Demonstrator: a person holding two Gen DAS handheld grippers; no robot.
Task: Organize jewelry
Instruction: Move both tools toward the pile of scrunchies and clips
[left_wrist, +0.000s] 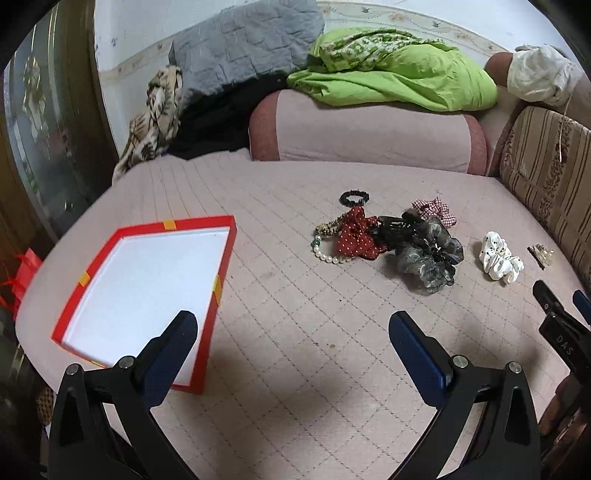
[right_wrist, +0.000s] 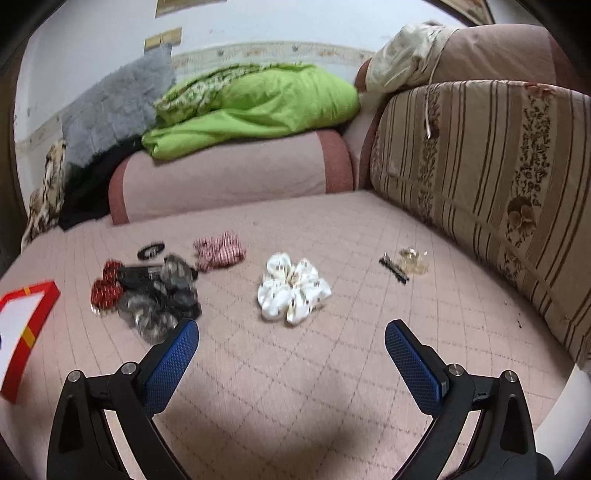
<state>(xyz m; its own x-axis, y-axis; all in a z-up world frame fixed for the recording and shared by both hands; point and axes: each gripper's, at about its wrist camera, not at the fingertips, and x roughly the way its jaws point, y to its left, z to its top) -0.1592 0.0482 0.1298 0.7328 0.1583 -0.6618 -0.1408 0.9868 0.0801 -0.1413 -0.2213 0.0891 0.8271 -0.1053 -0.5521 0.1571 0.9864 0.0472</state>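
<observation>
A red box lid with a white inside (left_wrist: 147, 280) lies on the pink quilted mattress at the left; its corner shows in the right wrist view (right_wrist: 26, 314). A heap of accessories lies mid-bed: a red dotted scrunchie (left_wrist: 356, 236), a pearl bracelet (left_wrist: 330, 256), a grey sheer scrunchie (left_wrist: 430, 260), a black hair tie (left_wrist: 354, 197) and a checked scrunchie (right_wrist: 219, 251). A white scrunchie (right_wrist: 291, 291) lies apart, with a small hair clip (right_wrist: 393, 271) beyond it. My left gripper (left_wrist: 291, 332) is open and empty near the lid. My right gripper (right_wrist: 291, 341) is open and empty before the white scrunchie.
A pink bolster (left_wrist: 365, 133) with green bedding (left_wrist: 399, 74) and a grey pillow (left_wrist: 243, 44) lies at the back. A striped floral cushion (right_wrist: 480, 177) lines the right side. The mattress edge drops off at the left near a red bag (left_wrist: 18, 273).
</observation>
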